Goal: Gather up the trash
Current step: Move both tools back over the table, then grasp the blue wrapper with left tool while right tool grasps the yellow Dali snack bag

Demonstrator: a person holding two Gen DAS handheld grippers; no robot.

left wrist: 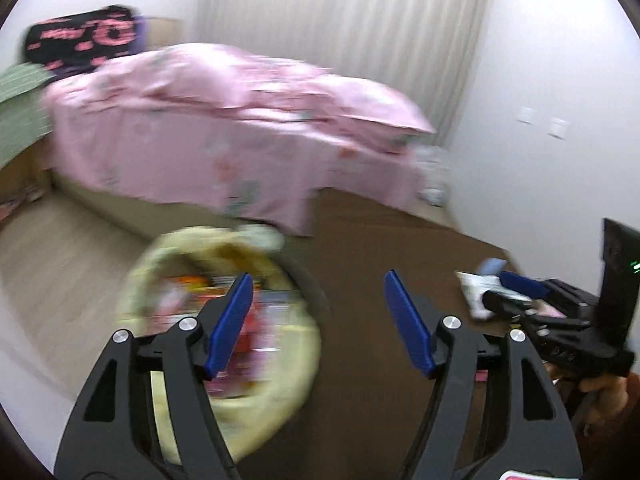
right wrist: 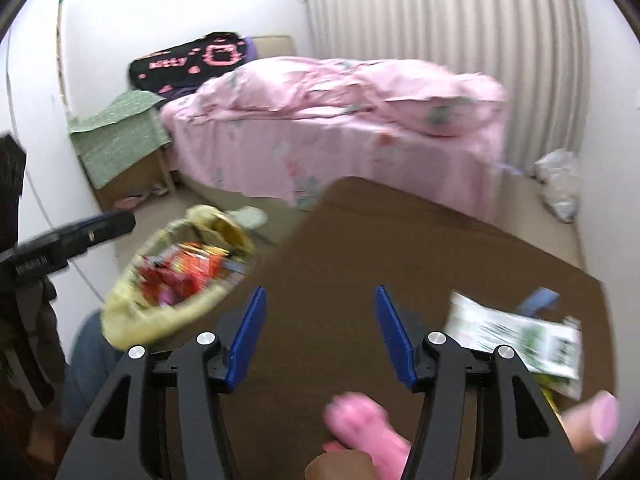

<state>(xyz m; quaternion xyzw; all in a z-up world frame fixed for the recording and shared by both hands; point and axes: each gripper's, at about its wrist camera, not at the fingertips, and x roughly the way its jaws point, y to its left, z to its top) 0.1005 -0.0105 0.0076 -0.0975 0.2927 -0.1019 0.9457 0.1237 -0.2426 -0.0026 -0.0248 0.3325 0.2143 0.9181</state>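
A yellow-bagged trash bin [left wrist: 224, 320] [right wrist: 176, 280] full of red and orange wrappers stands left of the brown table [left wrist: 380, 280] [right wrist: 380, 248]. My left gripper [left wrist: 318, 312] is open and empty, over the bin's right edge and the table. My right gripper [right wrist: 320, 320] is open and empty above the table; in the left wrist view it [left wrist: 516, 292] is beside a white wrapper [left wrist: 474, 292]. A white and green wrapper [right wrist: 516, 332] lies on the table right of the right gripper. A pink object [right wrist: 368, 428] lies below the right gripper.
A bed with a pink cover [left wrist: 224, 128] [right wrist: 340, 128] stands behind the table. A green-covered stand [right wrist: 120, 140] is left of the bed. A crumpled plastic bag [right wrist: 560, 184] lies on the floor by the curtain. Walls close in on both sides.
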